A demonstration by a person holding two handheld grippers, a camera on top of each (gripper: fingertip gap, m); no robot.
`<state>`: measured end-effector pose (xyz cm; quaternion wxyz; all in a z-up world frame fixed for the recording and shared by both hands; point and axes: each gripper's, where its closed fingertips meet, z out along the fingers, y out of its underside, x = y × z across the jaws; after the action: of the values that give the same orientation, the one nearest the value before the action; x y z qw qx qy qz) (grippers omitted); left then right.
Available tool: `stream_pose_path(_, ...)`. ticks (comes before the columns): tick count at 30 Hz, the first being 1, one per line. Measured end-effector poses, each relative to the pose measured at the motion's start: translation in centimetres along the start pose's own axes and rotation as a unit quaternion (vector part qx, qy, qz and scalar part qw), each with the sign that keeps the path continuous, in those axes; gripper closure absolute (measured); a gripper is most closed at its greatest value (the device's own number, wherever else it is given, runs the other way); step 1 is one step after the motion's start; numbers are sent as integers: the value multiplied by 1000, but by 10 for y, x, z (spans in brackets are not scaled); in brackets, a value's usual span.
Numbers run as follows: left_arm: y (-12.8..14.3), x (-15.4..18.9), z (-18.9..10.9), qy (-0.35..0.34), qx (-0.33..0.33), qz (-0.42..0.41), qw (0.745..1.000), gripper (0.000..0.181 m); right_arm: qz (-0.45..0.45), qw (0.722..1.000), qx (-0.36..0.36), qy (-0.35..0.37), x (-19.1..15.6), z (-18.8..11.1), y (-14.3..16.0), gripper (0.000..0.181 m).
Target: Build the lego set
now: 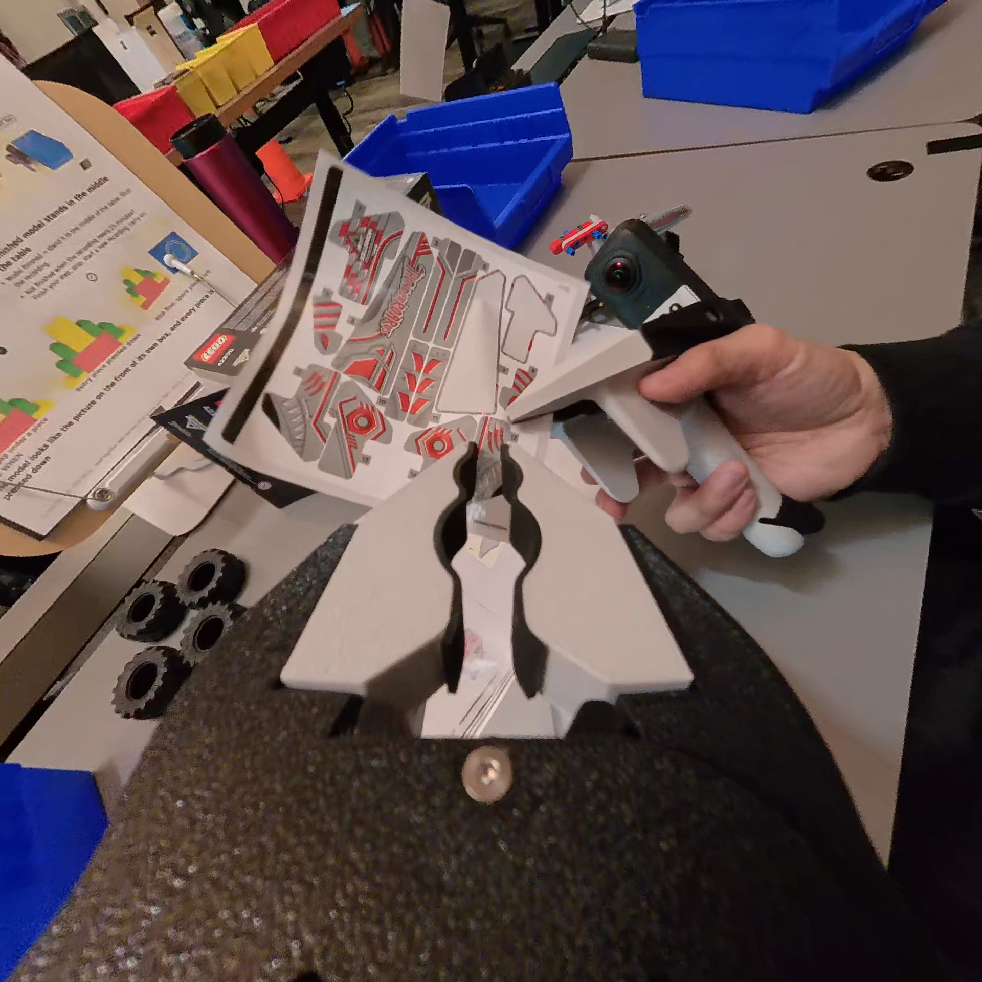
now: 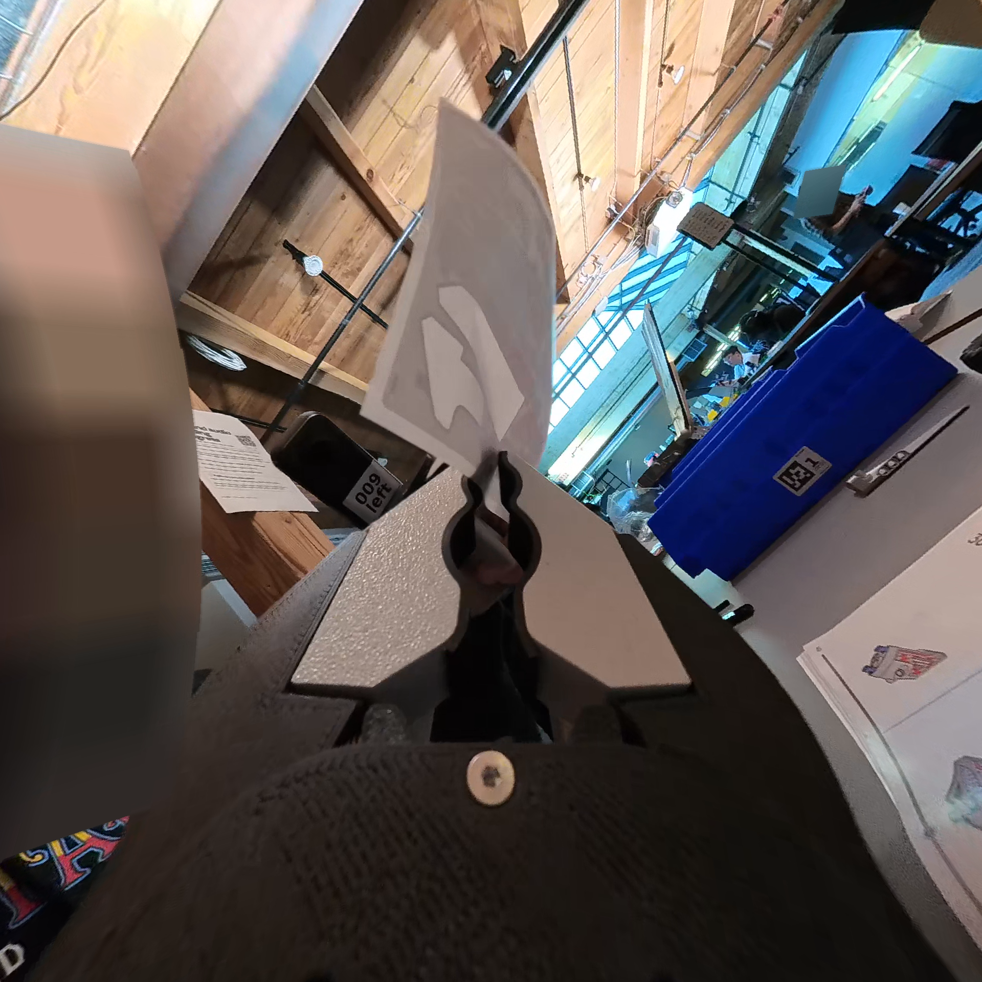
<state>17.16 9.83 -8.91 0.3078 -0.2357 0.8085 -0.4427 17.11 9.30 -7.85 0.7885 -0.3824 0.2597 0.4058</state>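
Step in hand: decal work. The sticker sheet (image 1: pixel 404 340) is held in the air at centre frame of the left wrist view, well above the grey table (image 1: pixel 744 265). The right gripper (image 1: pixel 513 417) is pinched closed on the sheet's lower right edge. The left gripper (image 1: pixel 486 451), jaws drawn narrow, holds something small and silvery at its tips, apparently a decal or the sheet's lower edge; which, I cannot tell. Two decal outlines on the sheet are already blank. Four black tyres (image 1: pixel 175 627) lie at lower left; a small red assembly (image 1: pixel 579 236) sits upper right.

Next move, as judged: peel slowly while the right keeps its pinch firm, then carry the decal to its part
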Motion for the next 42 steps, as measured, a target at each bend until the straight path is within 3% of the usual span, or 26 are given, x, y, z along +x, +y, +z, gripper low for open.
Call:
stream_pose_path(1,1,0,0,0,0,0,1000,176,4,1000,2,-2,0,0,0,179)
stream_pose_path(24,-12,5,-2,-27,24,18,999,178,62,994,39,-83,-16,3,-5,176)
stream_pose_path(42,-14,7,1,-52,36,8,998,177,48,994,67,-76,-13,2,-7,180)
